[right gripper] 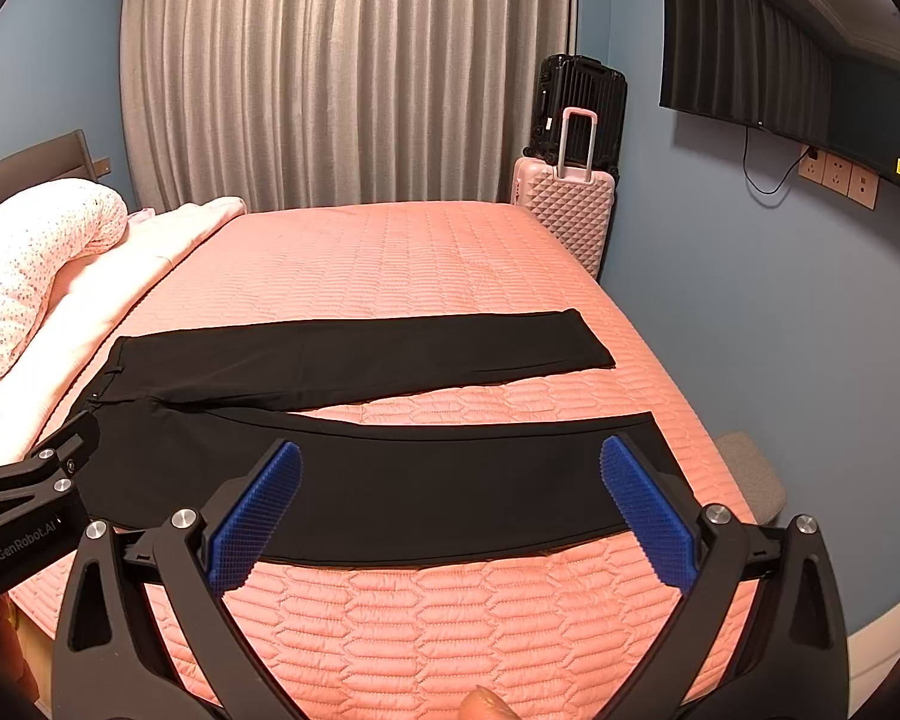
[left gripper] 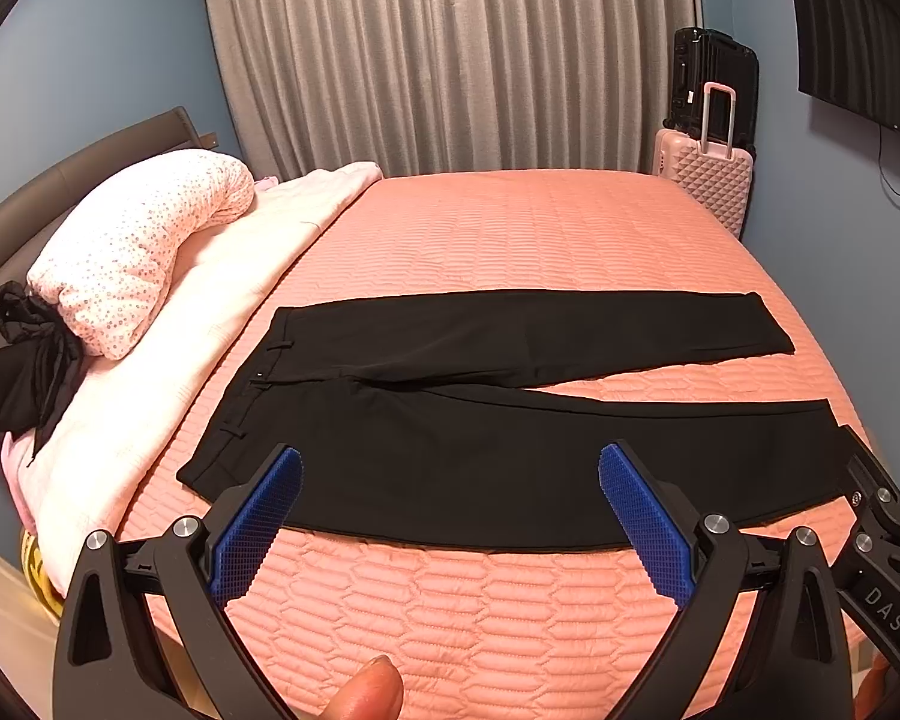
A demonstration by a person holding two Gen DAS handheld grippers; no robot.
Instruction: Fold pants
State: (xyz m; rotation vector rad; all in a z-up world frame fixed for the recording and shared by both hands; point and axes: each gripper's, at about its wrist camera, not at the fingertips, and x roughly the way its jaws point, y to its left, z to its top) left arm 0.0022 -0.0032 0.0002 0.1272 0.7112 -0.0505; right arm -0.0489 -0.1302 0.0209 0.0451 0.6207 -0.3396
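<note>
Now | black pants (left gripper: 480,420) flat on bed (left gripper: 510,228) | legs spread apart

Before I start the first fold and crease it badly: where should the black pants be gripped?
Grip the near leg's front edge, probably: left gripper near the waistband, right gripper near the hem. The black pants lie flat, legs spread.

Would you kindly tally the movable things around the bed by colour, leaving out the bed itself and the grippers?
Black: 3 - pants, black suitcase, crumpled black garment
Pink: 3 - pink suitcase, dotted pillow, folded pale blanket
Total: 6
</note>
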